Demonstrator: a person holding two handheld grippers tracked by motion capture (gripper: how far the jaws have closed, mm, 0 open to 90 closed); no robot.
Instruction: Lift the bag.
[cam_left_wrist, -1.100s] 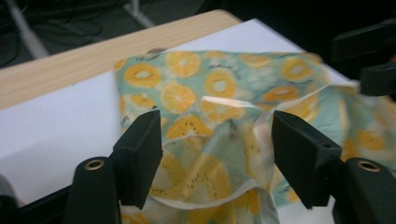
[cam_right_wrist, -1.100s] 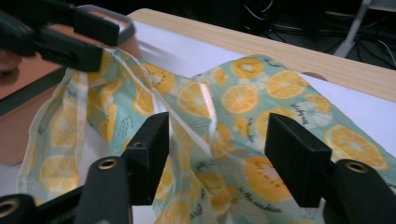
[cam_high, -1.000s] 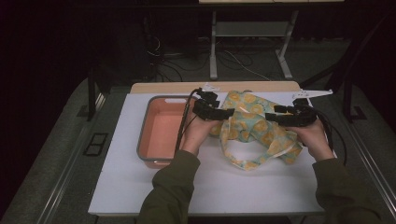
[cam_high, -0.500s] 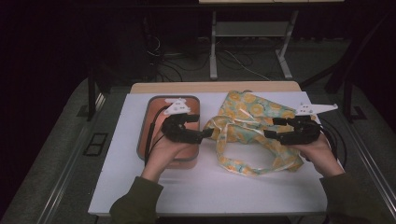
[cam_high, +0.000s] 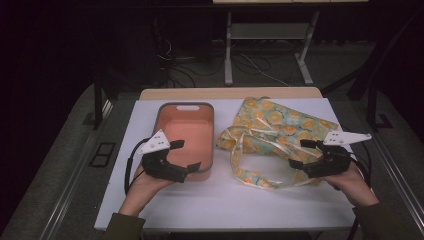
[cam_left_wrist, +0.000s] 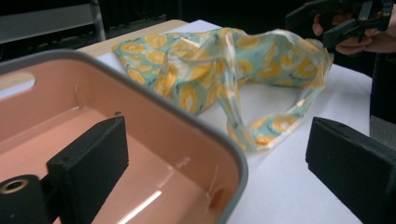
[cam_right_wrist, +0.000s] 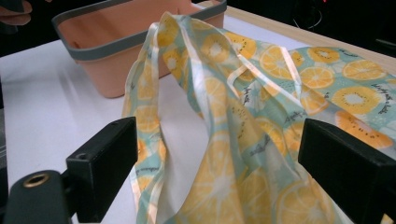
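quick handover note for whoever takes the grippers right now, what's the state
Left gripper: open, holding nothing, its fingers having just spread; it straddles the near right corner of the salmon bin.
Right gripper: open too, fingers just spread, at the near right edge of the fruit-print bag, not gripping it.
Bag lies slack on the white table right of the bin, handles trailing toward the person.
Done: bag laid out beside the bin.
Left: probably regrasp the bag; the bin is empty.

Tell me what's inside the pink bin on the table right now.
The pink bin looks empty: its bare floor shows in the high view and the left gripper view. The left gripper hangs open over its near rim, covering that part of the floor. The fruit-print bag lies outside, beside it.
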